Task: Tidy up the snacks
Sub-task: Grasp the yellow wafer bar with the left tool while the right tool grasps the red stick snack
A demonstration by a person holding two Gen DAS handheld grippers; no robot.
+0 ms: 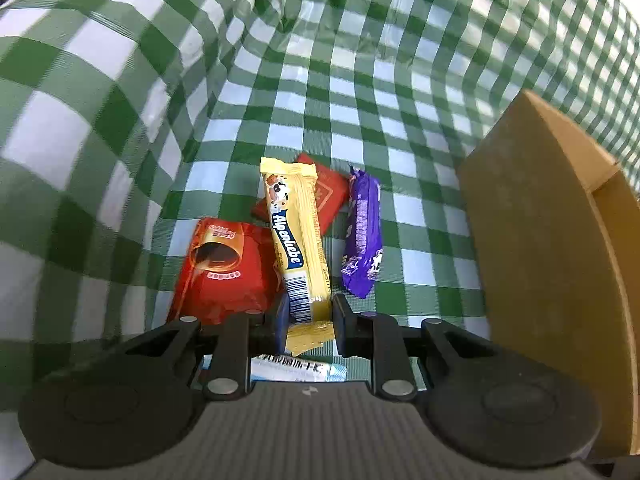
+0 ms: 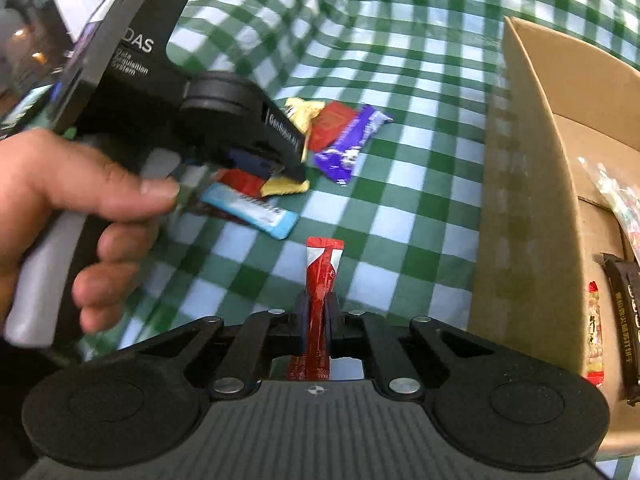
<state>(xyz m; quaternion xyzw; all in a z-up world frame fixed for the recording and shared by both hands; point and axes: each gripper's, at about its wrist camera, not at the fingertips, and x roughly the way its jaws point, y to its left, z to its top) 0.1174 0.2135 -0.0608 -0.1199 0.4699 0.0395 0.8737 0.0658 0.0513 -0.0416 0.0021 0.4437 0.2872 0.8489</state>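
My left gripper has its jaws around the near end of a yellow Alpenliebe bar, which lies on the snack pile; the jaws look closed on it. Around it lie a red pouch, a flat red packet, a purple bar and a light blue bar. My right gripper is shut on a thin red stick packet, held above the cloth. The left gripper also shows in the right wrist view, over the pile.
A green and white checked cloth covers the table, rumpled at the left. An open cardboard box stands to the right, with several snacks inside. Its wall is close on my left gripper's right.
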